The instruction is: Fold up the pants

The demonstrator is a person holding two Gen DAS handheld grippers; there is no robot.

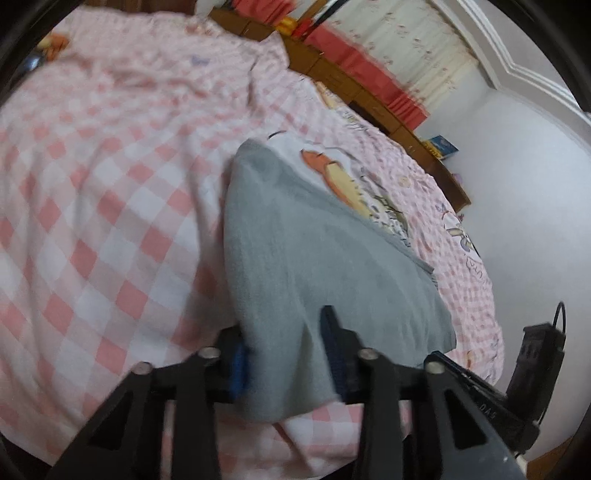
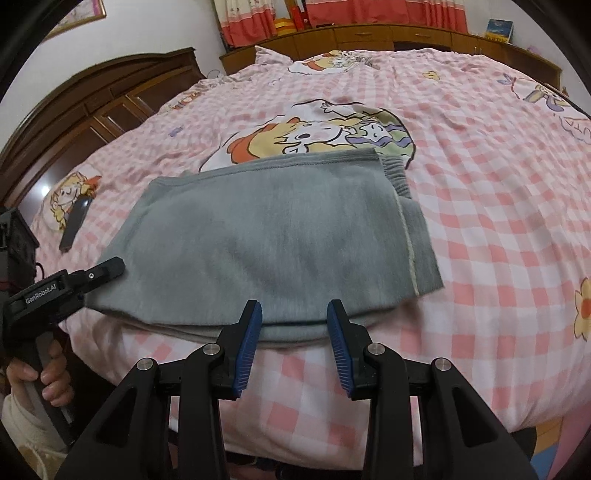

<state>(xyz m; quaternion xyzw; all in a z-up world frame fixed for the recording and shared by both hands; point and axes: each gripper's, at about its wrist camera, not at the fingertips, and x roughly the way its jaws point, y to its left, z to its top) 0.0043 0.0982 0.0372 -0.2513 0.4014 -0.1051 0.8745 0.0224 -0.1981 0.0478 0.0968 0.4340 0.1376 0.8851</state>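
Observation:
The grey pants lie folded into a rough rectangle on the pink checked bed cover, waistband at the far right. My right gripper is open, its blue pads at the near folded edge, with nothing held. My left gripper shows in the right wrist view at the pants' near left corner. In the left wrist view the grey pants run between the left gripper's spread fingers; the cloth drapes over the gap and hides the left pad.
A dark phone lies on the cover at the left, beyond the left gripper. A wooden headboard stands at the left and a wooden cabinet behind the bed. The bed's near edge runs just below my right gripper.

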